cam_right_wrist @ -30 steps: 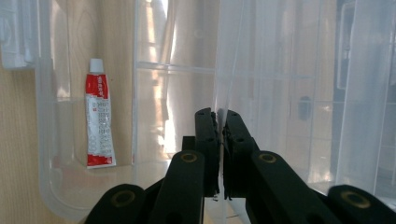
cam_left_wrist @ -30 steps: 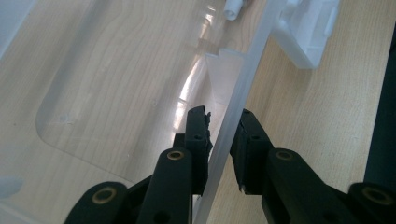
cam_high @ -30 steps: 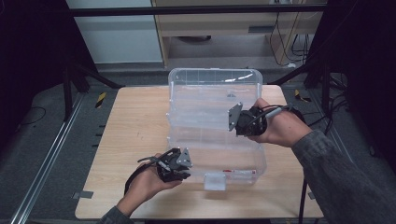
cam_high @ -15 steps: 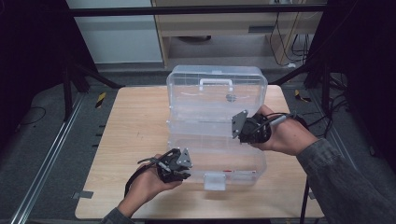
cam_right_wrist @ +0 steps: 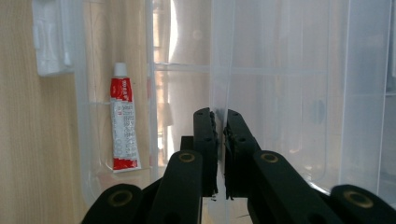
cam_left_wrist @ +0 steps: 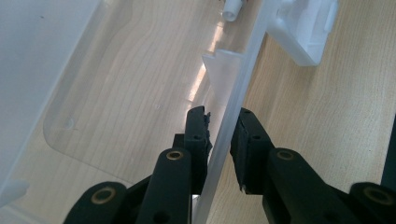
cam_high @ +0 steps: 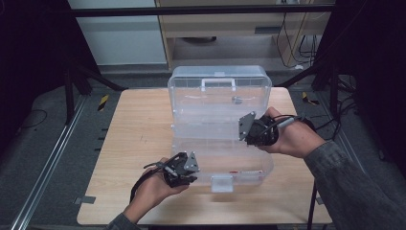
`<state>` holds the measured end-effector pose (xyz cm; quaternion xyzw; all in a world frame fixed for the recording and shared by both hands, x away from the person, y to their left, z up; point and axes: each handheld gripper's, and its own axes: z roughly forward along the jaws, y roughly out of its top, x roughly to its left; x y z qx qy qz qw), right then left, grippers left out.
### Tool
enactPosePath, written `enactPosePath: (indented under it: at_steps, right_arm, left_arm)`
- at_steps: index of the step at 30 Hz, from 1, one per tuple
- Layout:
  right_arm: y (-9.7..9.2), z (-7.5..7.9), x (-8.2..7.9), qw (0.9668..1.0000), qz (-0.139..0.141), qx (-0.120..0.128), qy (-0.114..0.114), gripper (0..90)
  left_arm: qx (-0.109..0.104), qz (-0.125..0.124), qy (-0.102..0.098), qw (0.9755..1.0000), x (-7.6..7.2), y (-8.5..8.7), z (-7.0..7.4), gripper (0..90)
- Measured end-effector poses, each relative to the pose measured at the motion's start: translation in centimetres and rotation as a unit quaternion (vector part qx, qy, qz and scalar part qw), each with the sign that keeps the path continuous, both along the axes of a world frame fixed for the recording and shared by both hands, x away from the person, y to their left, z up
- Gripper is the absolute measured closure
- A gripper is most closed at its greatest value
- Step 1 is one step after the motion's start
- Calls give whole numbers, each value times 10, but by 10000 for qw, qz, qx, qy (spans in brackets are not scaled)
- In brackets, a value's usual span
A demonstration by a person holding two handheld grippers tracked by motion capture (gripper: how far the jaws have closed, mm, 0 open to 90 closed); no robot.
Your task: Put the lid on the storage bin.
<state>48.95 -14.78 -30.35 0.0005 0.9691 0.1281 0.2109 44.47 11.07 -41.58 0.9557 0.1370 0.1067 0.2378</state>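
the left gripper [cam_left_wrist: 219, 135] has its jaws on each side of the thin front wall of a clear plastic box [cam_high: 191, 139], and they pinch it near the white latch [cam_left_wrist: 306, 28]. the right gripper [cam_right_wrist: 219, 128] has its jaws pressed together on a thin clear wall of the lid [cam_high: 220, 88], which stands up at the back of the box. a small red and white tube [cam_right_wrist: 123, 123] lies inside the box. the box sits in the middle of the wooden worktop [cam_high: 134, 129].

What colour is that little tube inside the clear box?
The tube is red and white with a white cap, clearest in the right gripper view.
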Motion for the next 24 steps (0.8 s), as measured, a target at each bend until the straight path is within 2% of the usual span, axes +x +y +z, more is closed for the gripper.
enactPosePath:
  at_steps: [5,10,19,22,23,24]
  right_arm:
    - [-1,-4,-9,10000,64,-12,19,856]
    - [-2,-7,-12,9999,84,22,98,856]
    - [-3,-7,-11,9998,47,72,199,852]
    - [-4,-7,-11,9997,72,87,209,850]
    - [-4,-7,-11,9997,88,91,217,850]
    - [-4,-7,-11,9997,88,91,217,850]
  left_arm:
    - [1,-45,-33,10000,-1,1,0,760]
    - [90,-156,-112,9998,1,2,1,759]
    - [149,-171,-222,9995,-2,1,1,748]
    - [53,-171,-305,9994,-6,3,4,661]
    - [-99,-191,-329,9992,-9,7,10,655]
    - [-99,-191,-329,9992,-9,7,10,660]
